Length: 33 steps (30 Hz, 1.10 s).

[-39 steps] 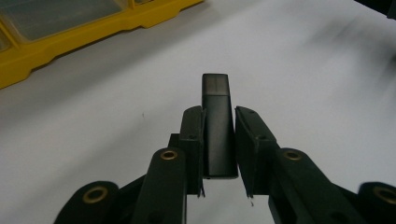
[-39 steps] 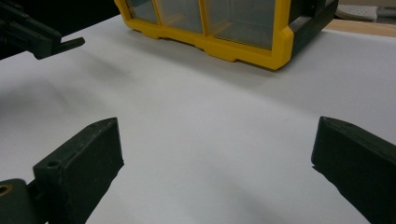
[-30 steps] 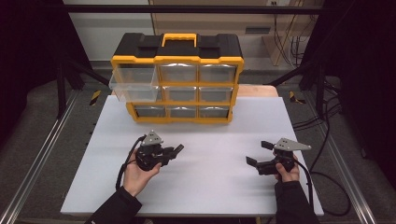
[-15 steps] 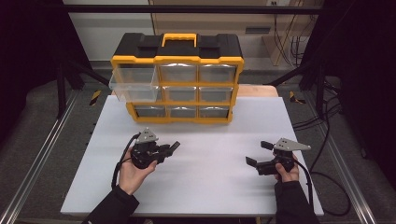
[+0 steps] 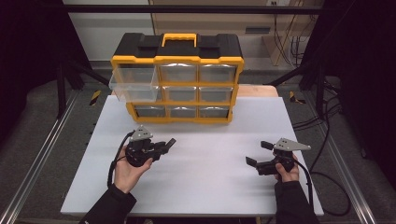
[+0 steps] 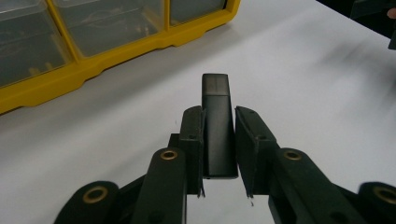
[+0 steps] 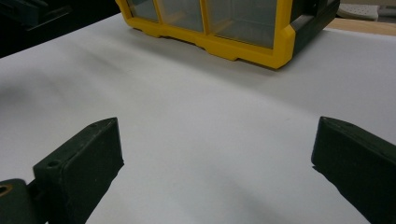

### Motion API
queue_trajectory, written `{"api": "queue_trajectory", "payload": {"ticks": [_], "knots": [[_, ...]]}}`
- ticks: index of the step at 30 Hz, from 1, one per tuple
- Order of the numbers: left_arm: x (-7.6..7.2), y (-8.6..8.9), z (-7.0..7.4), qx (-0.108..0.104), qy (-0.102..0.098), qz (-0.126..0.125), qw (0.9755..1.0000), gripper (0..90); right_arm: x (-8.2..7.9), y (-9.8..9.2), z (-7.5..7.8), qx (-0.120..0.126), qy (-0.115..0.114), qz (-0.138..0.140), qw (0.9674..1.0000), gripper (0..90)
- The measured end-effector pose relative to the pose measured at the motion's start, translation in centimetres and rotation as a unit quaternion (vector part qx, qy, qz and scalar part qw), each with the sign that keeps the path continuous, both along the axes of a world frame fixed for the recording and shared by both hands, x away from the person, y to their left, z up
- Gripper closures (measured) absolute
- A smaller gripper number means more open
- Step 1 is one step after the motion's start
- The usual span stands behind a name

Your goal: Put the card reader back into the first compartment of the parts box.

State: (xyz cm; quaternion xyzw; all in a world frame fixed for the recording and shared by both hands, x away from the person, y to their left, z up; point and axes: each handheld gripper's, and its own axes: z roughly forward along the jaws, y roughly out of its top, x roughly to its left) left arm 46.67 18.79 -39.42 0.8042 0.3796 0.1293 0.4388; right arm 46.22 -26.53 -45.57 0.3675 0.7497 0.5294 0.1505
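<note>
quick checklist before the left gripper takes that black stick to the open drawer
1. Black stick clamped between the left gripper fingers: ok.
2. Top-left drawer of the organizer pulled out: ok.
3. Drawer has room inside: cannot tell.
4. White table bare between stick and organizer: ok.
5. Right gripper open, holding nothing, off to the side: ok.
</note>
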Motion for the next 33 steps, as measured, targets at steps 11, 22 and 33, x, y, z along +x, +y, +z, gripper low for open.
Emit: {"api": "queue_trajectory", "payload": {"ticks": [11,22,33], "knots": [[-0.1,0.7,0.6,-0.005,-0.005,0.007,0.9999,72.7,0.0,0.0,0.0,0.000,0.000,0.000,1.0000,2.2],[-0.2,1.4,1.3,-0.008,-0.013,0.012,0.9998,72.8,0.0,0.0,0.0,-0.001,0.001,0.001,1.0000,2.2],[-0.3,2.2,2.0,-0.017,-0.019,0.019,0.9995,72.7,0.0,0.0,0.0,-0.003,0.000,0.000,1.0000,2.2]]}}
